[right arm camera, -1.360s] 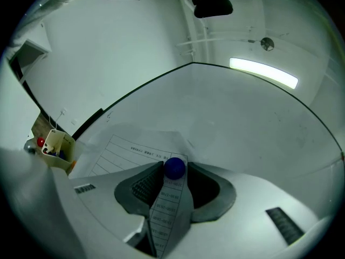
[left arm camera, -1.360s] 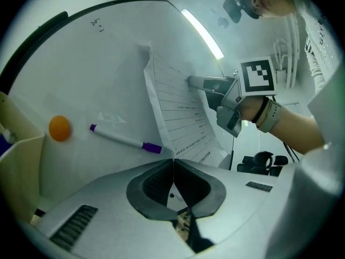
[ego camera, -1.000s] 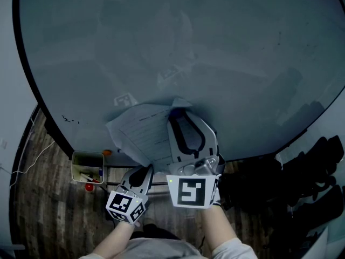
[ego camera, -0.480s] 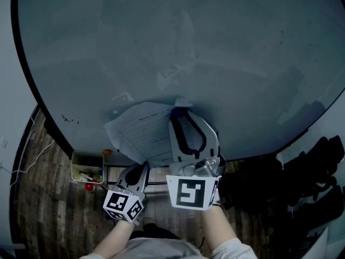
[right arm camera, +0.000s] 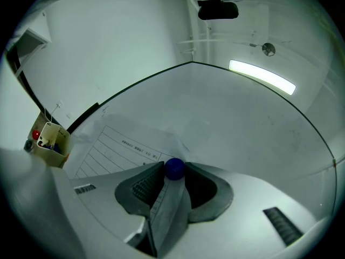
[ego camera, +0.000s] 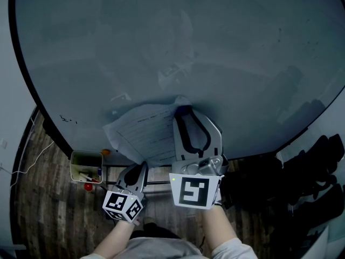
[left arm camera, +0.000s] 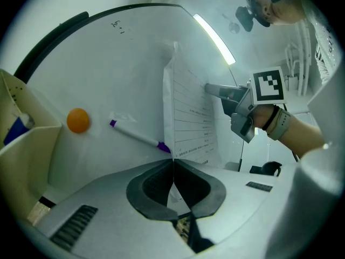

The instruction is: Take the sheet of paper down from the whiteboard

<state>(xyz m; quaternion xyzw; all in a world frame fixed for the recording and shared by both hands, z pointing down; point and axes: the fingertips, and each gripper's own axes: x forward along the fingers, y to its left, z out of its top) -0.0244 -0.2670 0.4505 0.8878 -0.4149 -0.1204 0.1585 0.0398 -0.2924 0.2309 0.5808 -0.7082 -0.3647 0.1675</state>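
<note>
A printed sheet of paper (ego camera: 141,134) hangs on the whiteboard (ego camera: 178,47), its upper right corner under a blue ball magnet (right arm camera: 174,168). My right gripper (ego camera: 184,112) points at that corner, shut on the magnet, with a fold of the paper (right arm camera: 170,204) lying between its jaws. In the right gripper view, my right gripper (right arm camera: 174,169) has both pads touching the ball. My left gripper (ego camera: 141,168) is lower and to the left, shut on the sheet's bottom edge. The paper (left arm camera: 190,115) stands edge-on above my left gripper (left arm camera: 173,162); my right gripper (left arm camera: 211,89) shows beyond it.
A purple-capped marker (left arm camera: 137,136) and an orange round magnet (left arm camera: 78,120) stick to the board left of the sheet. A beige pen box (ego camera: 87,166) hangs at the board's lower left, a red ball (ego camera: 88,186) below it. Dark objects (ego camera: 315,166) lie on the wooden floor at right.
My left gripper has shifted slightly down and to the left with the paper's edge. The right gripper stays at the magnet.
</note>
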